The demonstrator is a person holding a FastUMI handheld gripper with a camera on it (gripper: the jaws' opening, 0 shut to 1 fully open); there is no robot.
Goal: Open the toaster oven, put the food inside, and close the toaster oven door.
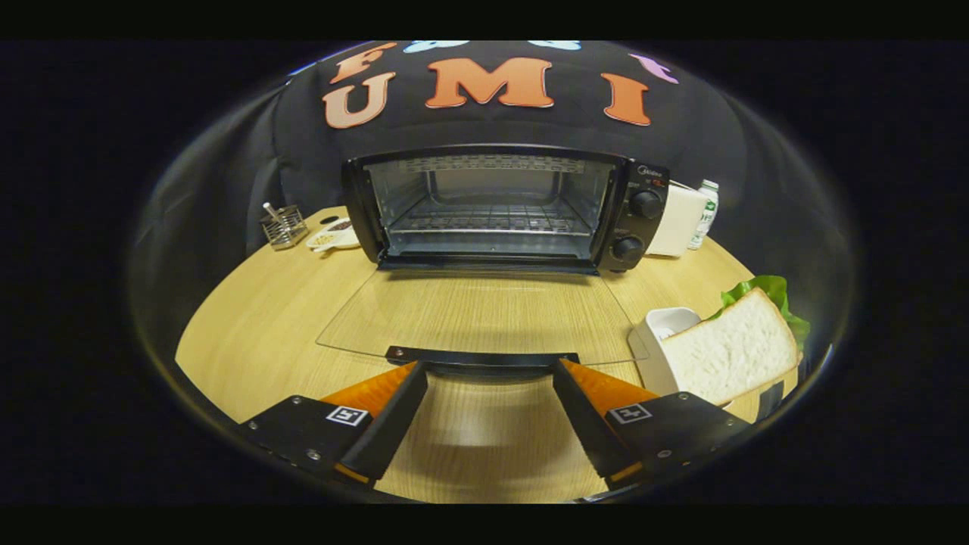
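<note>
Toaster oven (pixel 492 208) stood open, rack bare, glass door (pixel 477 314) dropped flat over the desk (pixel 257 318). Sandwich (pixel 730 348) with lettuce leaned in a white dish (pixel 658 341), right of the tongs (pixel 490 371). Tongs spread wide, holding nothing, tips at the door's handle (pixel 482 356). Black cloth wall behind.

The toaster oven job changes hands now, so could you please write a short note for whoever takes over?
Tool: open, holding nothing, fingers just behind the door handle.
Toaster oven: glass door folded fully down flat over the table; rack inside bare.
Food: bread slice with lettuce, leaning on a white dish beside the tool.
Done: opening.
Left: put the bread inside, close the door.
</note>
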